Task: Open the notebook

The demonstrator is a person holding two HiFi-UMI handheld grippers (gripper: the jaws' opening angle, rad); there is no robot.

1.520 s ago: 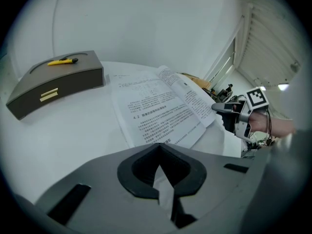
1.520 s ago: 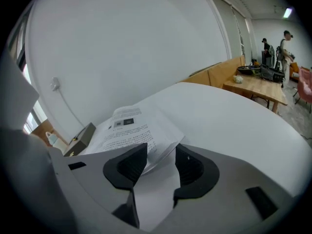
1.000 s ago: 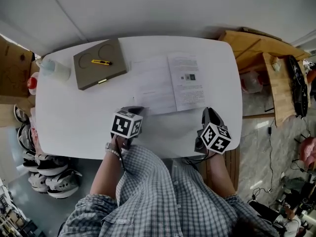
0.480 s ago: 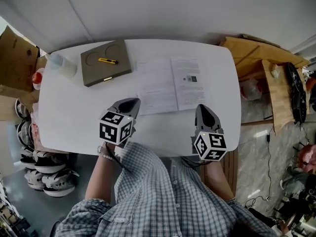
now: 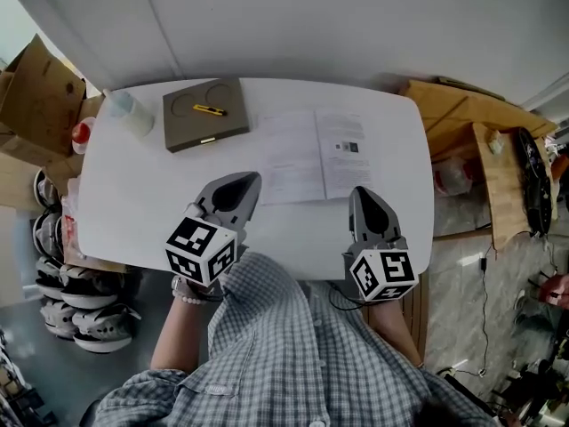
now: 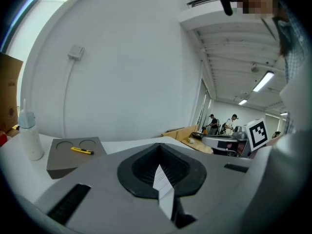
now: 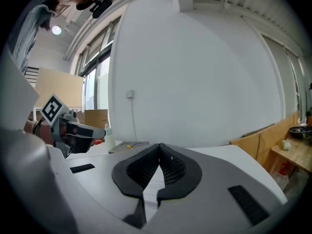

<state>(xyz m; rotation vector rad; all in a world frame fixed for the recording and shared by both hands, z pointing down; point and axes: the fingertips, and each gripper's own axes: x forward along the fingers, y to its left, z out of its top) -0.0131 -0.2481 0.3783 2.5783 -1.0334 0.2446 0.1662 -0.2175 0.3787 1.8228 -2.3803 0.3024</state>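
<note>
The notebook (image 5: 307, 154) lies open and flat on the white table (image 5: 133, 203), its two white pages side by side. Both grippers hang above the table's near edge, apart from the notebook. My left gripper (image 5: 250, 180) is shut and empty, its tip short of the left page's near corner. My right gripper (image 5: 360, 192) is shut and empty too, just below the right page. In the left gripper view the jaws (image 6: 158, 147) meet with nothing between them. The right gripper view shows the same (image 7: 158, 156).
A grey board (image 5: 206, 114) with a yellow utility knife (image 5: 211, 109) sits at the table's far left, beside a clear bottle (image 5: 132, 112). Cardboard boxes (image 5: 40, 96) stand left, a wooden bench (image 5: 480, 140) right. Shoes (image 5: 53, 301) lie on the floor at left.
Both grippers have lifted off the table and drawn back toward the person, tipping up toward level. The notebook stays open and still.
</note>
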